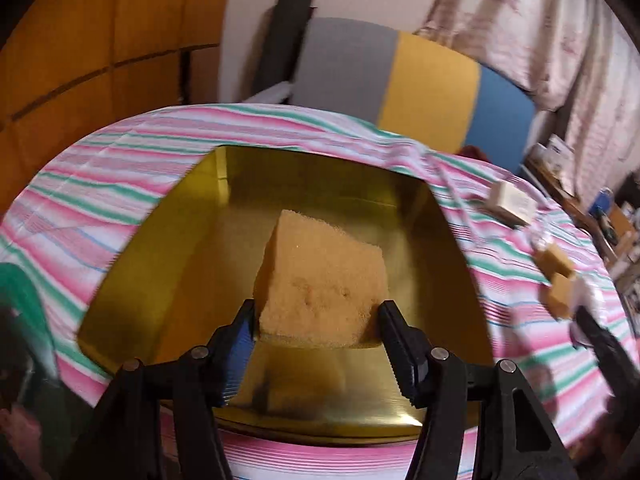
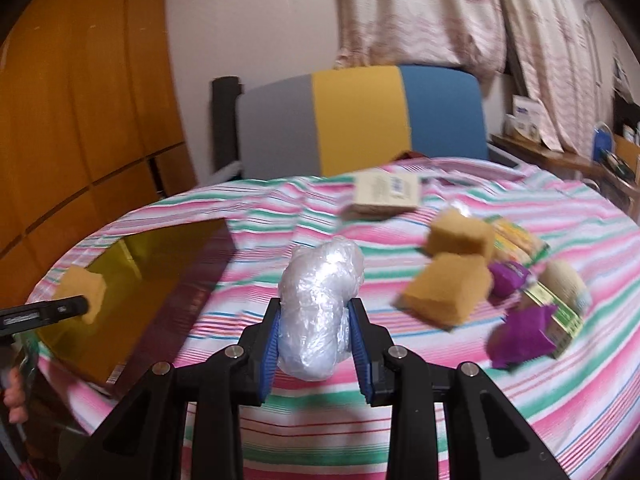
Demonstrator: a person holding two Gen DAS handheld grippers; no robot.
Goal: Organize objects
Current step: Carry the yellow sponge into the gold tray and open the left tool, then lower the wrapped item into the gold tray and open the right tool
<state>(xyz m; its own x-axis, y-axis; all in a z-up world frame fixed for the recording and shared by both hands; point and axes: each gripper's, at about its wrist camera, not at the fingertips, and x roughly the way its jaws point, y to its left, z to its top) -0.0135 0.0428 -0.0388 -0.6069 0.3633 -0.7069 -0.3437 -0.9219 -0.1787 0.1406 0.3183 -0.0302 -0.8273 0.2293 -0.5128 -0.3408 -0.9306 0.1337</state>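
My left gripper (image 1: 318,316) is shut on a tan sponge (image 1: 320,276) and holds it over the open gold tin (image 1: 160,256) on the striped cloth. The same sponge (image 2: 82,290) and left gripper's tip show at the far left of the right wrist view, above the tin (image 2: 160,280). My right gripper (image 2: 314,328) is shut on a crumpled clear plastic bag roll (image 2: 320,304), lifted above the cloth. Two more sponges (image 2: 452,292) lie to the right, beside purple packets (image 2: 520,336) and a pale box (image 2: 386,194).
A striped pink, green and white cloth (image 2: 480,400) covers the table. Behind it stands a chair back (image 2: 360,120) in grey, yellow and blue. Curtains hang at the right, a wooden cabinet (image 2: 80,120) at the left. A cluttered shelf (image 2: 580,148) runs along the far right.
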